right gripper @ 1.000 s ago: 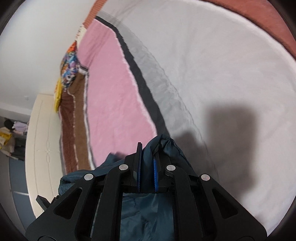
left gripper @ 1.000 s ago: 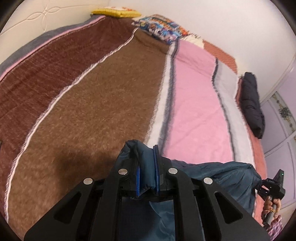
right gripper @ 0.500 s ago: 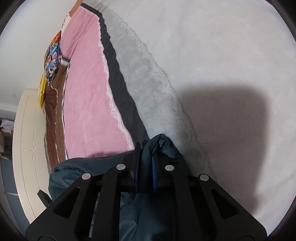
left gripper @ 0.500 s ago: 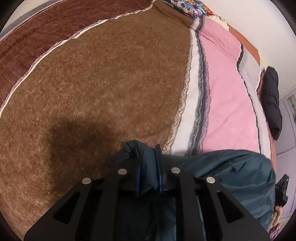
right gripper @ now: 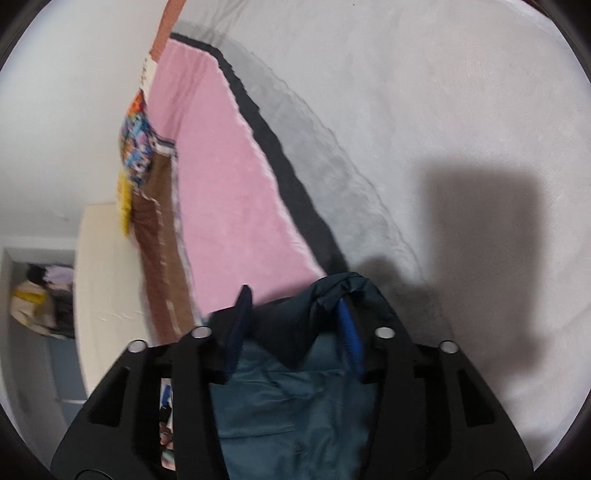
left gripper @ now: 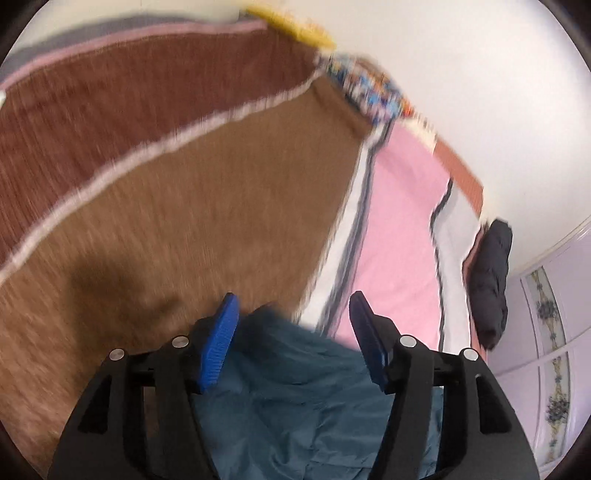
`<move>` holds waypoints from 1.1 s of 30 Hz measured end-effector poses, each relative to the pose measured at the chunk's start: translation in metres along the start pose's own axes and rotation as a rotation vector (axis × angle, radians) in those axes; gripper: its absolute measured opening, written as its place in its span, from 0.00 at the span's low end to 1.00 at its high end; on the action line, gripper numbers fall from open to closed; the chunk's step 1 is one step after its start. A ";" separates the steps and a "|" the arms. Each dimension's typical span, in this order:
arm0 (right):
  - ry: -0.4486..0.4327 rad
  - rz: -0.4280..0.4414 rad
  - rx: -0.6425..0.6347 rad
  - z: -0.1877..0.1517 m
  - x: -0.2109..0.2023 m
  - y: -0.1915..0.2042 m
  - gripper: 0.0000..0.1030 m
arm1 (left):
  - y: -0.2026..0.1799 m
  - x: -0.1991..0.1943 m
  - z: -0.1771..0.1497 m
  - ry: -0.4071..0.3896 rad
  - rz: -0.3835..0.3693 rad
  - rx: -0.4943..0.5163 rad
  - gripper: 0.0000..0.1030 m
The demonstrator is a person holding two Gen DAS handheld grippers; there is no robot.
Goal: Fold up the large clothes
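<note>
A large teal padded garment (left gripper: pixel 306 391) lies on the striped blanket (left gripper: pixel 184 221) of a bed. My left gripper (left gripper: pixel 291 306) is open, its blue pads (left gripper: pixel 218 343) spread wide above the garment's edge, not holding it. In the right wrist view the same garment (right gripper: pixel 295 398) lies under my right gripper (right gripper: pixel 293 295), which is open too. A bunched fold of the fabric (right gripper: pixel 343 288) rests against the right pad. The left wrist view is blurred by motion.
The blanket has brown, white, pink and grey stripes (right gripper: pixel 236 177). A dark jacket (left gripper: pixel 491 288) lies at the bed's far right edge by a wardrobe (left gripper: pixel 546 332). Colourful pillows (left gripper: pixel 369 88) and a yellow one (left gripper: pixel 291 26) sit at the head.
Both grippers were shut on the teal garment's edge; both have opened and let it go onto the bed. Both cameras have tilted up from the blanket.
</note>
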State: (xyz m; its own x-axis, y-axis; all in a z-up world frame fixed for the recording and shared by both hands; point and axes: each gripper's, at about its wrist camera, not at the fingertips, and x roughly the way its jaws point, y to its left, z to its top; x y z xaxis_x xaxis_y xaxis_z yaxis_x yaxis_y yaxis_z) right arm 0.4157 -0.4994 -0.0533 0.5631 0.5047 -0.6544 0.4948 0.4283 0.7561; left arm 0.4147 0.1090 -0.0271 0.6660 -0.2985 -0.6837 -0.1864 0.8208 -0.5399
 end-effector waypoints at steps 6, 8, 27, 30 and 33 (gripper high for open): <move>-0.179 -0.027 -0.067 -0.003 -0.045 0.020 0.52 | -0.062 -0.025 -0.020 -0.008 -0.003 0.270 0.59; -0.225 -0.091 -0.208 -0.021 -0.056 0.043 0.51 | -0.086 -0.029 -0.041 -0.002 -0.025 0.381 0.54; -0.063 -0.452 -0.805 -0.158 0.081 0.088 0.13 | -0.162 0.112 -0.170 0.266 0.036 0.605 0.19; -0.067 -0.478 -0.769 -0.148 0.089 0.075 0.13 | -0.159 0.119 -0.171 0.269 0.027 0.598 0.18; -0.065 -0.480 -0.743 -0.144 0.094 0.066 0.12 | -0.160 0.126 -0.179 0.261 0.038 0.619 0.18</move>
State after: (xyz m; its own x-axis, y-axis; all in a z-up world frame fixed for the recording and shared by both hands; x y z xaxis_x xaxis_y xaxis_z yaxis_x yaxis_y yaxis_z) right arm 0.4054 -0.3159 -0.0638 0.4529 0.1120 -0.8845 0.1425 0.9702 0.1958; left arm 0.3987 -0.1474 -0.1145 0.4565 -0.3078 -0.8348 0.2943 0.9377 -0.1848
